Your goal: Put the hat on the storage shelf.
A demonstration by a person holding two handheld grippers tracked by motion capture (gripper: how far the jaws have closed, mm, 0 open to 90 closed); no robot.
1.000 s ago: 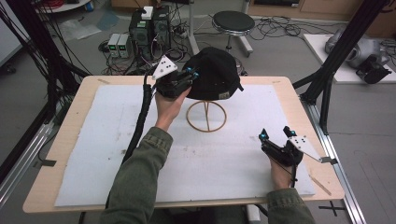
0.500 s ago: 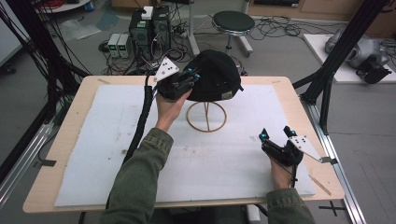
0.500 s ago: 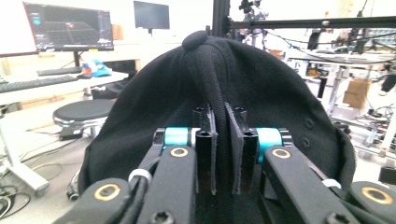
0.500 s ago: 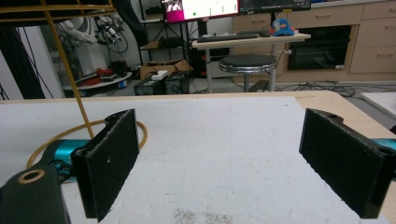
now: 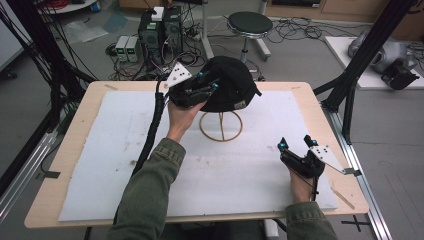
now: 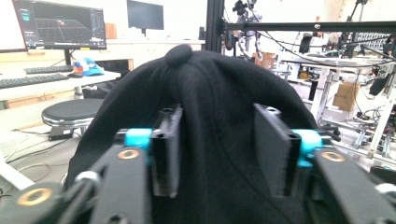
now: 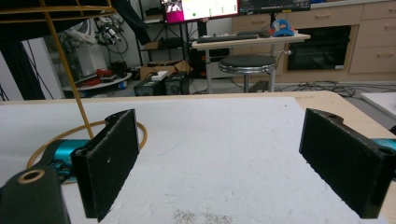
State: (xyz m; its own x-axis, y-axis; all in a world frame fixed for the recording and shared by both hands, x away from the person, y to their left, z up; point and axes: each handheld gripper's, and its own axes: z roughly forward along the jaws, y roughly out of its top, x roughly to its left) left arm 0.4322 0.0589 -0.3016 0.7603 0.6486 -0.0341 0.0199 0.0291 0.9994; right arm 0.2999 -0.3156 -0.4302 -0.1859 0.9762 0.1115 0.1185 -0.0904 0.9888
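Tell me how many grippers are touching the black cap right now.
1. The left gripper is at the black cap on the wire stand, jaws apart against its fabric. The right gripper is open over the white mat.

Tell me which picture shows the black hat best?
The high view: there the whole black hat sits on the yellow wire stand, with the left gripper at its side. The left gripper view shows its crown and button up close; the right gripper view shows just a dark edge.

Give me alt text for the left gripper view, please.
A black cap with a button on top sits between the left gripper's two black jaws, which stand apart on either side of its crown. Behind it are monitors, a round stool and lab clutter.
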